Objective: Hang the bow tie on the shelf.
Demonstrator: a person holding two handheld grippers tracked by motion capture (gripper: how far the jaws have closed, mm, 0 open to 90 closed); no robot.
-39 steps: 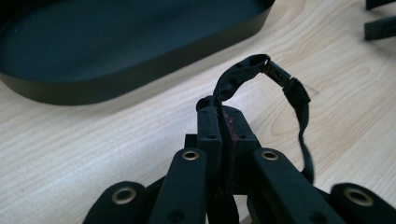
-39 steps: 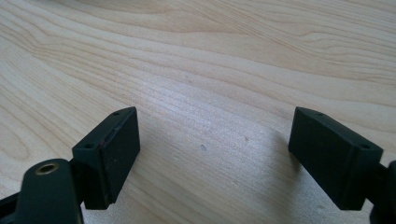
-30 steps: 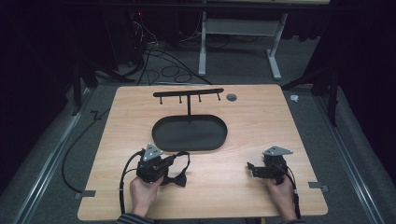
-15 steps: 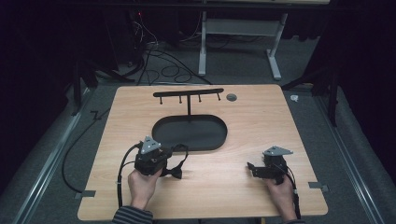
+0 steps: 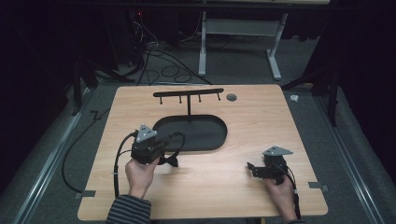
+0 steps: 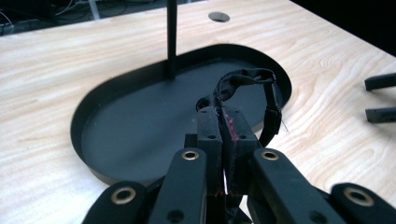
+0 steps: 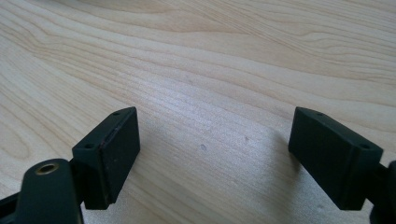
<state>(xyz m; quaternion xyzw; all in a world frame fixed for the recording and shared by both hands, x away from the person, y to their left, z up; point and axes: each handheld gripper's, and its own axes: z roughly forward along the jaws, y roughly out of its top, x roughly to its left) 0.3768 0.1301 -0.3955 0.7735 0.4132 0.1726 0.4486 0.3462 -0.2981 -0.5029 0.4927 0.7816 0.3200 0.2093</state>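
One black strap (image 6: 252, 81) pinched in the left claw (image 6: 223, 126), one black tray (image 5: 205, 135) behind.

Stand (image 5: 188, 99) in tray (image 5: 210, 140) (centre table (image 5: 243, 196))

We wear a striped sleeve (image 5: 128, 210) and grip black grippers (image 5: 161, 149) with grey three-cornered plates (image 5: 145, 133) and black cables (image 5: 119, 156).
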